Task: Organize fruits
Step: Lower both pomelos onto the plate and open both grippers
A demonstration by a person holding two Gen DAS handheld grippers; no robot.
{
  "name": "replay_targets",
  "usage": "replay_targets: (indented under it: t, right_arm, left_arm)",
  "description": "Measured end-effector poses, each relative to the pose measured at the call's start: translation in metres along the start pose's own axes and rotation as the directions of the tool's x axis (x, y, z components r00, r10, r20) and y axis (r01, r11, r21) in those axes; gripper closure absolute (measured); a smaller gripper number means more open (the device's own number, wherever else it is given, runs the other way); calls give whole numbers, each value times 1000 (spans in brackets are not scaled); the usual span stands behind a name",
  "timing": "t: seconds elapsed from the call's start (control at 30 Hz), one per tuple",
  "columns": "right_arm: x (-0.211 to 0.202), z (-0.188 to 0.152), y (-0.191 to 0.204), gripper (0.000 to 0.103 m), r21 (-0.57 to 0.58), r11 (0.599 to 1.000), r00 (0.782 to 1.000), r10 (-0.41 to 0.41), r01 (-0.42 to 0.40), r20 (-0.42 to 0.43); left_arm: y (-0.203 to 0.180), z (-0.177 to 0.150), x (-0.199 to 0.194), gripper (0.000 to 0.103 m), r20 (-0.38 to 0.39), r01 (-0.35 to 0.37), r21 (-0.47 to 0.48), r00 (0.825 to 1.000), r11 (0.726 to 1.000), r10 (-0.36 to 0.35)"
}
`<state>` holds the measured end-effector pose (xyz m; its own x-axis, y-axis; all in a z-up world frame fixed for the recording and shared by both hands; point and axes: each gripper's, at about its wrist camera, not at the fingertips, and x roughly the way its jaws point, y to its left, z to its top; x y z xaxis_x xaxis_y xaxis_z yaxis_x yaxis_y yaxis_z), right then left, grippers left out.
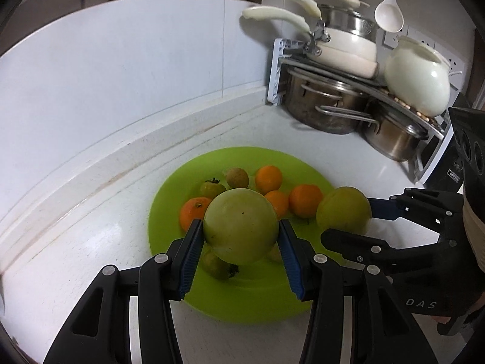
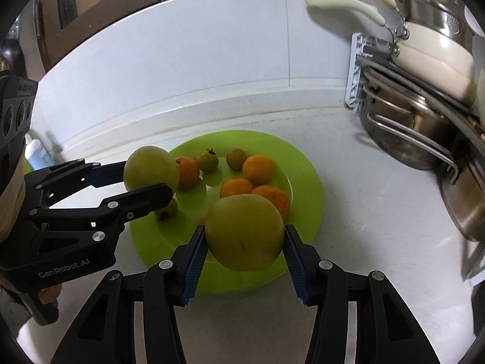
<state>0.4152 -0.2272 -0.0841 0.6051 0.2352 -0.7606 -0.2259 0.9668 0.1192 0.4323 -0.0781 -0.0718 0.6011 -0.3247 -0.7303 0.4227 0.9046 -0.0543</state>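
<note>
A lime-green plate point(image 1: 169, 209) point(image 2: 306, 182) lies on the white counter. On it are several small oranges point(image 1: 268, 179) point(image 2: 257, 170), two small green tomatoes point(image 1: 212, 188) point(image 2: 208, 161) and a brownish lychee-like fruit point(image 1: 238, 177) point(image 2: 235, 158). My left gripper point(image 1: 241, 227) point(image 2: 145, 182) is shut on a large green fruit point(image 1: 241, 212) point(image 2: 150, 166) above the plate's near left part. Beside it, my right gripper point(image 1: 348, 223) point(image 2: 245, 235) is shut on a second large green fruit point(image 1: 344, 212) point(image 2: 245, 224) over the plate's near right rim. Both fruits hang clear of the plate.
A rack point(image 1: 275, 69) at the back right corner holds steel pots point(image 1: 324, 103) point(image 2: 409, 127), cream-handled pans point(image 1: 345, 45) and a white ceramic pot point(image 1: 418, 82). A white ladle point(image 1: 389, 12) hangs on the wall. A raised ledge point(image 1: 91, 166) runs behind the plate. A small bottle point(image 2: 35, 151) stands at the far left.
</note>
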Motion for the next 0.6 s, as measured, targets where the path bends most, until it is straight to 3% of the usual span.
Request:
replay_targets:
  t: [0.4, 0.6]
  right_arm:
    - [16, 4, -4, 52, 4, 1000, 1000, 9, -9, -16]
    - [19, 4, -4, 52, 4, 1000, 1000, 22, -22, -21]
  left_arm:
    - [6, 0, 20, 54, -49, 6, 4, 999, 1000, -6]
    - [7, 1, 1, 48, 5, -32, 5, 999, 999, 32]
